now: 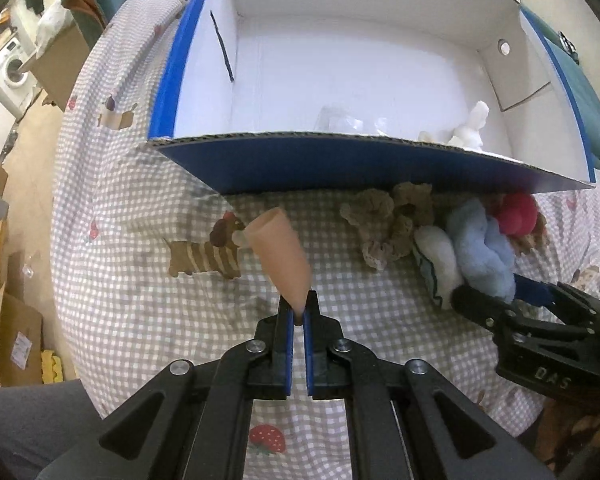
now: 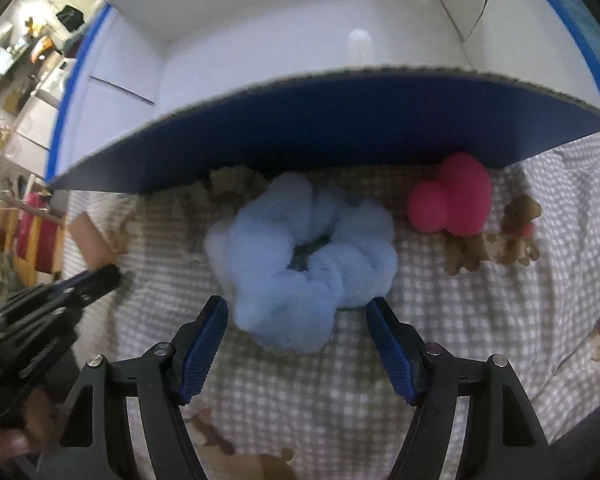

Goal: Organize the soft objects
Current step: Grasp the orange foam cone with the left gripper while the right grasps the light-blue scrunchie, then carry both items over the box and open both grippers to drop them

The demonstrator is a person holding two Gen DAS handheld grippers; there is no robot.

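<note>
My left gripper [image 1: 299, 311] is shut on the narrow end of a peach teardrop-shaped sponge [image 1: 278, 254], which hangs above the checked cloth in front of the blue box [image 1: 320, 164]. My right gripper [image 2: 296, 312] stands open, its blue pads on either side of a fluffy light-blue scrunchie [image 2: 304, 256] that lies on the cloth; the pads do not press it. A red plush ball [image 2: 454, 200], a beige crocheted scrunchie [image 1: 388, 224] and a white pouch [image 1: 440, 264] lie along the box's front wall. Inside the box sit a white plush toy [image 1: 470, 128] and a clear wrapped item [image 1: 340, 120].
The white-lined box has a tall front wall [image 2: 340, 124] right behind the scrunchie. The checked cloth [image 1: 140, 300] carries printed dogs and strawberries. Cardboard boxes [image 1: 56, 64] and a washing machine [image 1: 8, 68] stand on the floor at the left.
</note>
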